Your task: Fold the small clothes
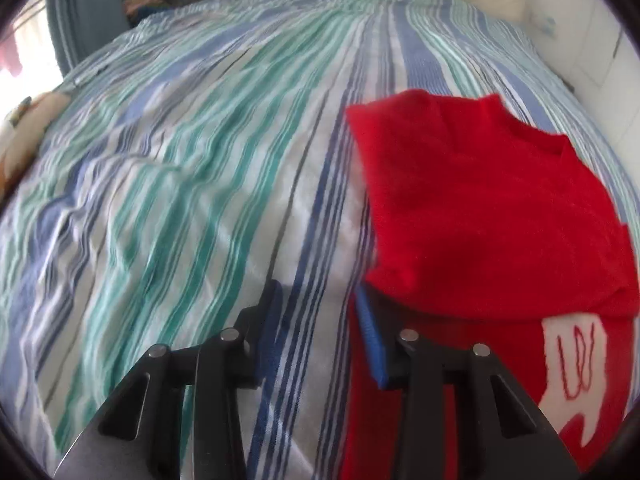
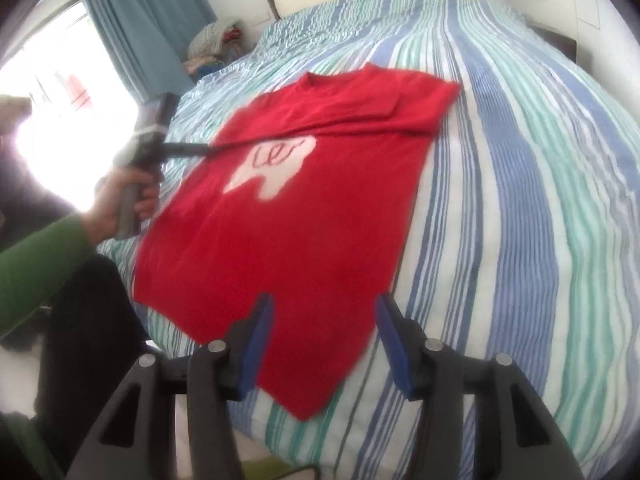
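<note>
Right wrist view: red shirt lies soft and limp; right gripper, jaws spread, should pinch hem at 6 o'clock.

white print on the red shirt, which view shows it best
The right wrist view: the white print lies whole in mid-frame on the red shirt, with only its top edge under the folded-over part. The left wrist view catches it only at the lower right edge, cropped and partly hidden.

Red shirt with white motif; blue-green-white striped bedspread.
</note>
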A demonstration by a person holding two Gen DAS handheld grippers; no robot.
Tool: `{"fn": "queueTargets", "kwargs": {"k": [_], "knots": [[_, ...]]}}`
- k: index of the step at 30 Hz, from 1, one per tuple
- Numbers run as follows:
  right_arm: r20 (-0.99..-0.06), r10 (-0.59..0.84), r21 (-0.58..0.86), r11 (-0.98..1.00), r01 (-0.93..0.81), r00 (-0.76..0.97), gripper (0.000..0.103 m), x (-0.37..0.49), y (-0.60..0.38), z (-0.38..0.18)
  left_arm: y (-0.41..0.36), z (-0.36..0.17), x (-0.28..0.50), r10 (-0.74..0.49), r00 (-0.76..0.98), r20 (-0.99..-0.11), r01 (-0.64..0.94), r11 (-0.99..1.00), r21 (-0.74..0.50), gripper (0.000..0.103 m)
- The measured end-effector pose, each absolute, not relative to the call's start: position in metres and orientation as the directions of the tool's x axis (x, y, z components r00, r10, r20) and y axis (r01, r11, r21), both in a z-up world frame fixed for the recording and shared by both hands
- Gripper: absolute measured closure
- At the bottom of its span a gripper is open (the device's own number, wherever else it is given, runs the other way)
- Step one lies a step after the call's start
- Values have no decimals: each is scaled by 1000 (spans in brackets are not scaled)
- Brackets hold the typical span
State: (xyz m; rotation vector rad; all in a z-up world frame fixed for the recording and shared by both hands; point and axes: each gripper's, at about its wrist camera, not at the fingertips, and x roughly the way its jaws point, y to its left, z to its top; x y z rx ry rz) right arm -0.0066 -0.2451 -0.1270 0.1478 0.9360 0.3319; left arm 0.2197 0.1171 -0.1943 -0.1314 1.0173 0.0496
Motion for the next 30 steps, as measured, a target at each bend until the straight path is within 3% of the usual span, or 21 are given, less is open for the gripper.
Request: {"fn": "queueTargets", "kwargs": {"k": [2, 7, 9, 15, 16, 18, 22, 27, 29, 30], "knots": [[-753, 369, 299, 930, -215, 545, 51, 25, -255, -108, 124, -200, 214, -27, 541, -841, -126, 986, -112, 71], [-688, 526, 597, 802, -23, 500, 51, 141, -291, -115, 118, -204, 208, 0, 561, -828, -102, 992, -69, 71], [-649, 580, 684, 728, 43, 493, 58, 182, -295, -132, 115, -206, 211, 15, 559, -829, -101, 994, -50, 71], [-673, 568, 732, 601, 320, 473, 60, 240, -292, -189, 118, -208, 210, 8, 572, -820, -100, 993, -61, 71], [-682, 561, 726, 593, 347, 469, 63, 244, -290, -197, 120, -209, 210, 0, 572, -820, -102, 992, -71, 71], [-683, 527, 722, 591, 360, 505, 97, 245, -289, -202, 123, -209, 211, -17, 572, -820, -103, 990, -93, 71], [-664, 417, 688, 665, 291, 621, 99, 218, -288, -171, 123, -210, 210, -22, 577, -816, -104, 990, -100, 71], [-745, 297, 565, 757, 329, 597, 99, 199, -290, -169, 119, -209, 211, 3, 567, -824, -101, 993, -66, 71], [-774, 292, 532, 782, 326, 562, 94, 201, -291, -175, 119, -206, 211, 5, 556, -831, -97, 994, -59, 71], [-777, 284, 521, 791, 321, 562, 83, 199, -293, -175, 119, -203, 210, 9, 547, -837, -98, 994, -53, 68]]}}
